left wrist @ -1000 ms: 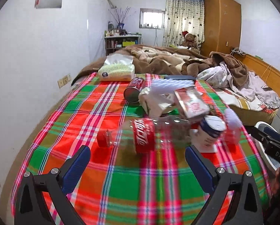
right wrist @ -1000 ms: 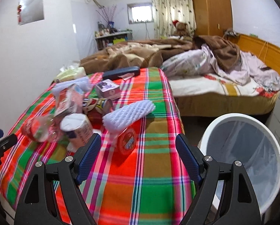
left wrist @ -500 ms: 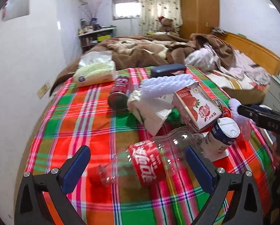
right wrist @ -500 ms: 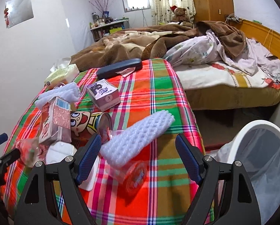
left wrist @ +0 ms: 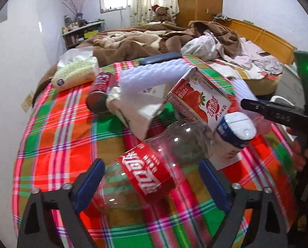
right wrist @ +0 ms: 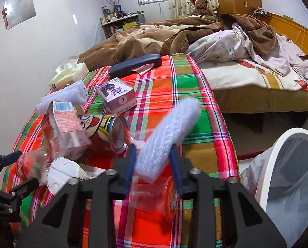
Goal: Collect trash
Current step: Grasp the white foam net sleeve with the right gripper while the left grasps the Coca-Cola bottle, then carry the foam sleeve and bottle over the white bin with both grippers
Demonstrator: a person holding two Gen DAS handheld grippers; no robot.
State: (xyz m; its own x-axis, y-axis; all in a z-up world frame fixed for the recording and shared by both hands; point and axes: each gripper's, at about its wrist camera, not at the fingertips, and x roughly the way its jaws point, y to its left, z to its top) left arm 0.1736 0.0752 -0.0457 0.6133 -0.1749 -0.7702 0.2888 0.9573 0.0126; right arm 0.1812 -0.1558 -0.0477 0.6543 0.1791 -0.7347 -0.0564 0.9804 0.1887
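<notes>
Trash lies on a plaid tablecloth (left wrist: 57, 136). In the left wrist view my left gripper (left wrist: 149, 177) is open, its blue fingers on either side of a clear Coca-Cola bottle (left wrist: 145, 175) with a red label. In the right wrist view my right gripper (right wrist: 154, 161) is shut on a white foam strip (right wrist: 168, 136), which sticks up and to the right between the fingers. A clear cup with an orange lid (right wrist: 160, 198) lies under that gripper. A strawberry milk carton (left wrist: 199, 101), a yoghurt bottle (left wrist: 234, 134) and a red can (left wrist: 100, 91) lie in the pile.
A white bin with a clear liner (right wrist: 288, 177) stands on the floor right of the table. A purple box (right wrist: 116, 97), a cartoon can (right wrist: 106, 130), a dark glasses case (right wrist: 135, 65) and a tissue pack (left wrist: 75, 72) lie on the cloth. A bed (right wrist: 246, 62) is behind.
My right gripper has closed on the white foam strip, which now tilts upward. My left gripper has moved in so that the Coca-Cola bottle lies between its open fingers.
</notes>
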